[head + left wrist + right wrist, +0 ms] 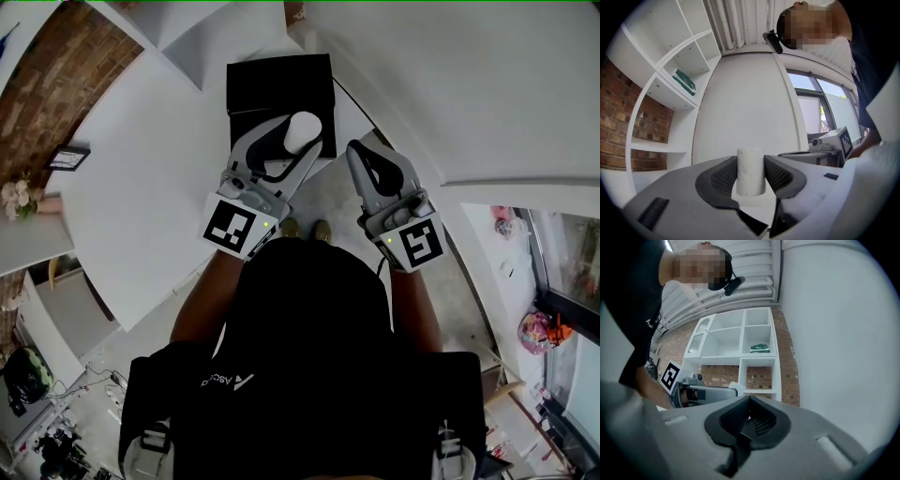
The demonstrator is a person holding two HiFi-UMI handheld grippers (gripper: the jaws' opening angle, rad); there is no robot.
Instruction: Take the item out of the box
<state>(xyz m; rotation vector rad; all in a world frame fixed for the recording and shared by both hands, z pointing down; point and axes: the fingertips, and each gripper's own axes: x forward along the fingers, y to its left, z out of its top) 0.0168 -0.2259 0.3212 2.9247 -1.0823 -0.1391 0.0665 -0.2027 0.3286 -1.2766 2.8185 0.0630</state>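
A white paper roll [750,171] stands upright between the jaws of my left gripper [750,174], whose ribbed pads press on both its sides. From the head view the roll [302,131] is lifted just over the front edge of the black box [279,86] on the white table [141,197], with my left gripper [298,139] shut around it. My right gripper [364,155] hangs to the right of the box, off the table edge, tilted upward. In the right gripper view that gripper [749,416] has its jaws together with nothing between them.
White cube shelving [740,350] stands against a brick wall, one cell holding a green packet [759,348]. A white wall [450,84] lies to the right of the table. A small framed picture [67,157] and flowers [17,197] sit at the far left.
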